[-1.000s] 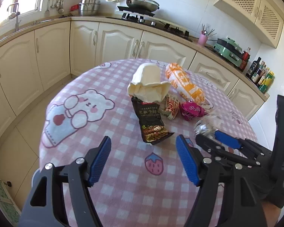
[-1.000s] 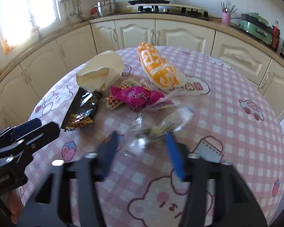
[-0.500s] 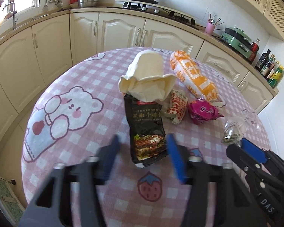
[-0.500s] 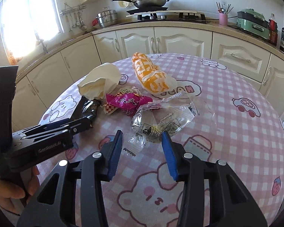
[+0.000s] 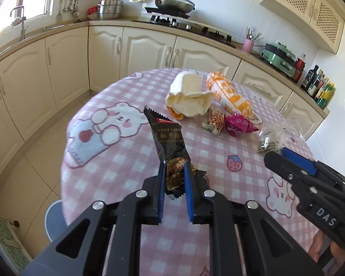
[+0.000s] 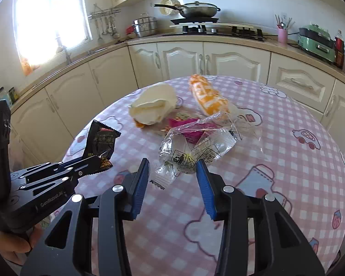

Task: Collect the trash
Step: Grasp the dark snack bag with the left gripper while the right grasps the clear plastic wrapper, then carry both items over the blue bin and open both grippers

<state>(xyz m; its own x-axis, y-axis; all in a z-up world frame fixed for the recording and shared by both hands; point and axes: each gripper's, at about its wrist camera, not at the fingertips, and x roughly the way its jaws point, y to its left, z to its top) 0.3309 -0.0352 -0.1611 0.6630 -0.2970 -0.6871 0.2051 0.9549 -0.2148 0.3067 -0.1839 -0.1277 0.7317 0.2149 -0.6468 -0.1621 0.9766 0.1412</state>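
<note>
Round bench (image 5: 117, 161) draped in a pink checked cloth printed with bears and strawberries, filling the middle of both views. Cream kitchen cabinets (image 5: 64, 69) curving behind it across the upper half of each frame, topped by a stove with a pan (image 6: 195, 9) at upper centre.

Left gripper (image 5: 174, 179) at lower centre of the left wrist view, blue-padded fingers (image 5: 161, 184) drawn close and pinching the lower end of a black snack wrapper (image 5: 168, 138); wrapper tilted up and away toward frame centre, its far end lifted off the cloth. Same wrapper at left of centre in the right wrist view, standing up from the fingertips.

Right gripper (image 6: 172, 174) at lower centre of the right wrist view, fingers (image 6: 204, 184) spread apart on either side of a crumpled clear plastic bag (image 6: 195, 147) that lies on the bench; whether the pads touch the bag cannot be told.

Cluster of other litter past frame centre on the cloth: a cream-coloured folded bag (image 5: 188, 96), just right of it a long orange and white packet (image 5: 230, 96), below these a small checked wrapper (image 5: 215, 122) and a magenta wrapper (image 5: 238, 124) side by side. In the right wrist view, magenta wrapper partly hidden behind the clear bag.
</note>
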